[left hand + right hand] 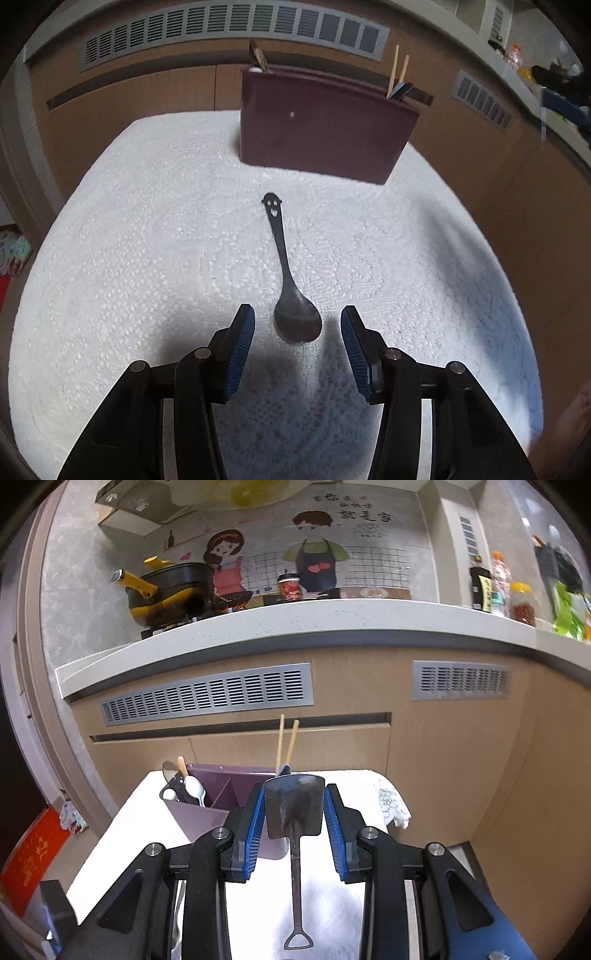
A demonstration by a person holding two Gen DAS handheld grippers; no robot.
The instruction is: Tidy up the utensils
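We begin at our left gripper (297,325), whose blue ribbed pads (242,354) stand apart with nothing pressed between them; the bowl of a dark metal spoon (297,320) lies on the cloth in the gap between the fingertips, clear of both pads. The spoon stretches away from us, its thin handle ending in a small cut-out smiling face, and it rests flat on the white lace tablecloth (147,258). Beyond the handle's end, a little apart, stands the maroon utensil holder (325,129), with a pair of wooden chopsticks (399,72) rising from its right end and some dark handles showing at its left end. Our right gripper (294,805) is clamped on the blade of a small shovel-shaped spoon (294,805), each blue pad (255,834) pressing against one side edge of the blade; its slim shaft hangs toward us and ends in a triangular loop handle. Just past that blade, in the right wrist view, we see the same holder (207,812) with its inner dividers, white spoons (194,788) gathered in its left compartment and the chopsticks in the right one. Behind the table runs a wood-fronted counter (295,620) with grey vent grilles, bearing a yellow-handled pot (166,590) and several bottles.
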